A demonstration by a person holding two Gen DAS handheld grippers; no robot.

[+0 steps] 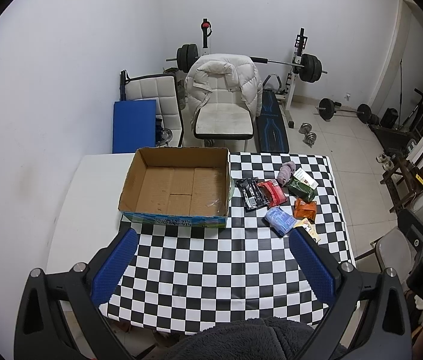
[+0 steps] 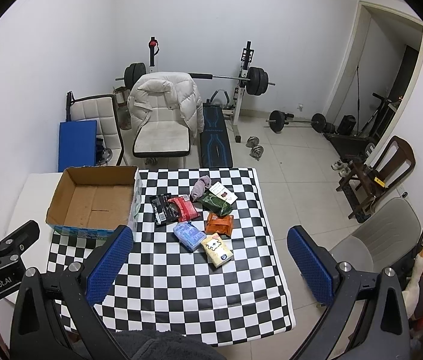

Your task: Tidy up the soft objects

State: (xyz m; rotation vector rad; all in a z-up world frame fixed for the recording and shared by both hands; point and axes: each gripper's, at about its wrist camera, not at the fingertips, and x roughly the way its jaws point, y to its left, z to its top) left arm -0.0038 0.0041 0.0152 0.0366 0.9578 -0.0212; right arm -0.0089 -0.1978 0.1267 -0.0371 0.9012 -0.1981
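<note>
An empty cardboard box (image 1: 178, 184) stands on the checkered table (image 1: 211, 258); it also shows in the right wrist view (image 2: 94, 199). To its right lie soft packs: black (image 2: 163, 208), red (image 2: 185, 207), green (image 2: 215, 204), orange (image 2: 218, 223), blue (image 2: 189, 235), a yellow tissue pack (image 2: 215, 249) and a grey cloth (image 2: 201, 186). In the left wrist view they lie around the blue pack (image 1: 280, 219). My left gripper (image 1: 212, 240) is open and empty above the table's near part. My right gripper (image 2: 210, 240) is open and empty, held above and nearer than the packs.
Behind the table stand a white chair with a puffy jacket (image 1: 223, 90), a blue mat (image 1: 133, 126), a weight bench with barbell (image 1: 271, 120) and dumbbells (image 2: 254, 147) on the tiled floor. A grey chair (image 2: 382, 234) and a wooden chair (image 2: 391, 162) stand to the right.
</note>
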